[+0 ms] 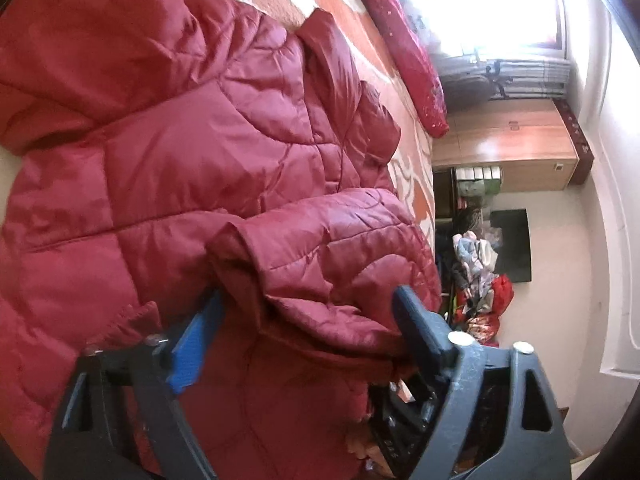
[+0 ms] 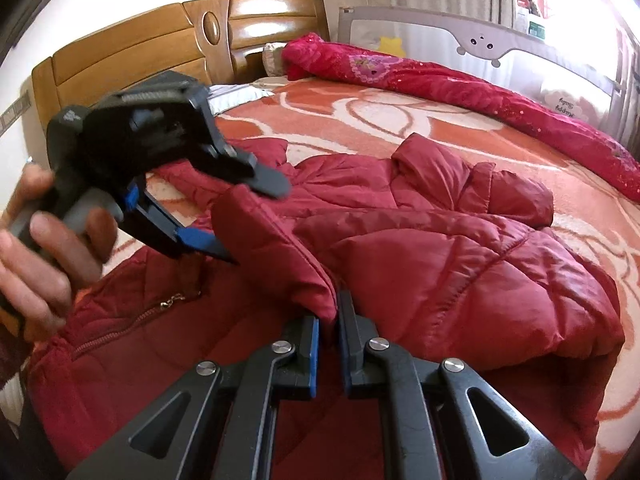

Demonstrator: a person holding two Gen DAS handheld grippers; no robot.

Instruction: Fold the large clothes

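Black-and-blue fingers (image 2: 312,344) of the right gripper (image 2: 329,332) sit pinched together on a folded edge of the red quilted jacket (image 2: 440,248), pinning that corner so the flap cannot slide off the slippery padding. Across from it the left gripper (image 2: 244,220), in a person's hand (image 2: 44,240), straddles the other end of the same flap — its fingers (image 1: 188,344) stand apart with the puffy cuff-like edge between them, not visibly pressing it. Judging by the pose, the two tools are sharing one long edge, the better to carry the panel over evenly.

The jacket lies spread on the bed (image 2: 360,120), on an orange-and-cream patterned blanket (image 2: 400,116), its zip (image 2: 132,320) showing near the left hand and the collar end (image 2: 432,156) pointing up the bed. A red embroidered quilt (image 2: 480,84) lies bunched along the far side, clear of the work, below a wooden headboard (image 2: 160,40) — the fold looks only begun.
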